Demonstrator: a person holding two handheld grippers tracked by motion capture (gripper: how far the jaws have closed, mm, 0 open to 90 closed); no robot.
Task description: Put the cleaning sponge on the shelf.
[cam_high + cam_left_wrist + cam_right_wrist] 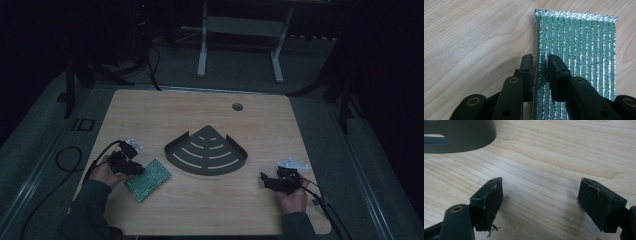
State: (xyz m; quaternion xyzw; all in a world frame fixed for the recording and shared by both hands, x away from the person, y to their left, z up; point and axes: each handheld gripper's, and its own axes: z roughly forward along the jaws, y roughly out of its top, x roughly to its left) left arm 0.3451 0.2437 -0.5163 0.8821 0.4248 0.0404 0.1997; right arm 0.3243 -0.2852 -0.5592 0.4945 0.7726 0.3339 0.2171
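A green, silver-threaded scouring pad (149,179) lies flat on the wooden table (210,210) at the front left. My left gripper (136,168) holds its near edge; in the left gripper view the two jaws pinch the pad (579,45) along its left border, my left gripper (540,58) shut on it. A dark, fan-shaped slotted tray (172,150) sits mid-table. My right gripper (266,180) rests at the front right, jaws wide apart over bare wood with nothing between them (540,187). The tray's wall (461,137) shows at the upper left of that view.
A round cable hole (237,106) sits near the table's far edge. A black cable (67,160) loops on the floor at the left. A white-legged frame (202,50) stands beyond the table. Bare wood lies between the tray and the front edge.
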